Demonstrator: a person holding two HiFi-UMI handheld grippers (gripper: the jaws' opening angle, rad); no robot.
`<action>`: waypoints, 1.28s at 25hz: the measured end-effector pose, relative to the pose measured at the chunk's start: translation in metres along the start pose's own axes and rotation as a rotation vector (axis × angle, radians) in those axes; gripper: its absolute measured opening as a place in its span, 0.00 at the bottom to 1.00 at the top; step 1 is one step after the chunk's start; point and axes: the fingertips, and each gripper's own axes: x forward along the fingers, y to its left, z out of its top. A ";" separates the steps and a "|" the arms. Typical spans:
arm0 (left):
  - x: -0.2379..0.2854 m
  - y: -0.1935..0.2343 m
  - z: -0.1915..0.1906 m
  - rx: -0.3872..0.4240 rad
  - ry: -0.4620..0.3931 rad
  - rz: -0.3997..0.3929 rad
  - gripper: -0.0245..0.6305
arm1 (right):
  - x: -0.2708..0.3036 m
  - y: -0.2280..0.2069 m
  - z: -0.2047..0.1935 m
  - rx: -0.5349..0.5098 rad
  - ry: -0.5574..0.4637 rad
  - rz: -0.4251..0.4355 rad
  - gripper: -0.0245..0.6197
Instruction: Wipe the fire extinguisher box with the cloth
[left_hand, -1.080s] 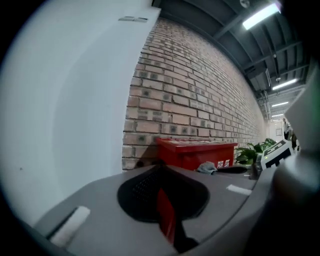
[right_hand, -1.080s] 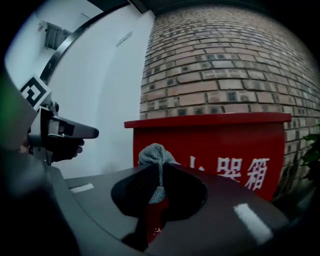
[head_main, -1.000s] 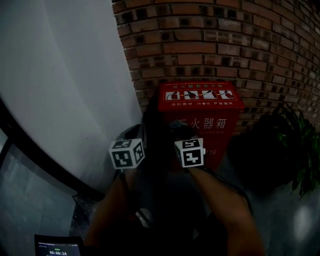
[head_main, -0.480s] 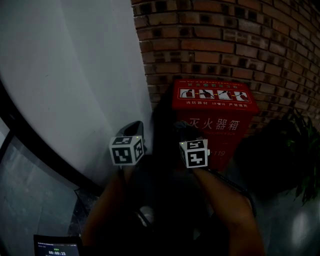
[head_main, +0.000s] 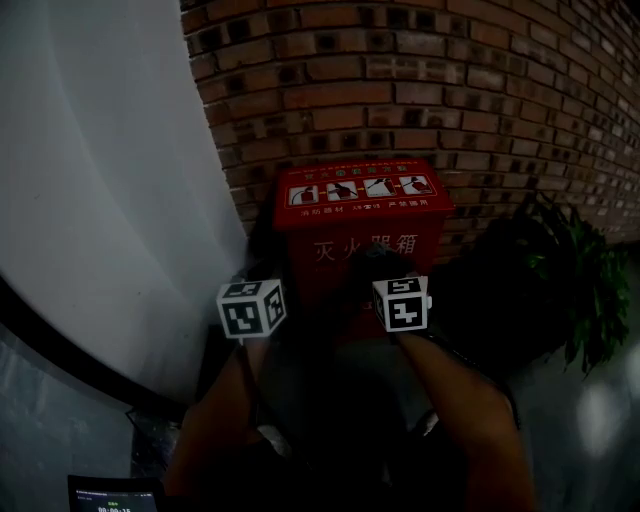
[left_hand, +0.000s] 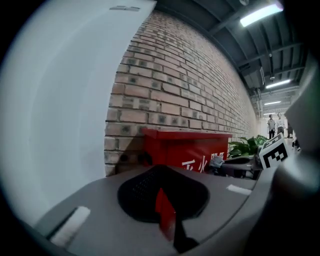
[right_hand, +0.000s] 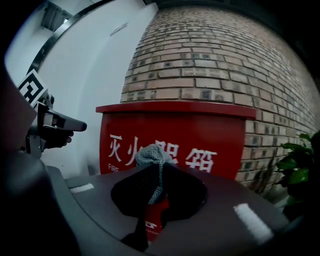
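"Where's the open room?"

"The fire extinguisher box (head_main: 362, 225) stands upright against the brick wall (head_main: 480, 90), lettered front facing us. A white wall (head_main: 110, 200) crowds its 9 o'clock, a plant (head_main: 560, 270) its 3 o'clock."

"And the grippers?"

"The right gripper (right_hand: 156, 187) is clamped on the cloth (right_hand: 151, 156), near that front. The left gripper (left_hand: 162, 197) is closed, empty, at the box's 8 o'clock."

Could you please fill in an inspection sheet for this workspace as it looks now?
Surface: floor, dark and glossy.
Job's things: red fire extinguisher box against the brick wall; grey cloth facing its front.
Clutter: small lit screen, lower left.
Grippers: left gripper shut, empty; right gripper shut on the cloth.
Cables: nothing seen.
Surroundings: white curved wall left of box, green plant to its right.
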 end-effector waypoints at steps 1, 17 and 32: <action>0.004 -0.011 0.000 -0.002 -0.002 -0.015 0.04 | -0.005 -0.015 -0.003 0.006 0.005 -0.024 0.10; 0.045 -0.103 -0.001 -0.069 -0.010 -0.120 0.04 | -0.061 -0.128 -0.027 0.041 0.038 -0.194 0.11; -0.029 0.013 0.013 -0.065 -0.060 0.058 0.04 | 0.009 0.044 -0.015 0.009 0.045 0.082 0.11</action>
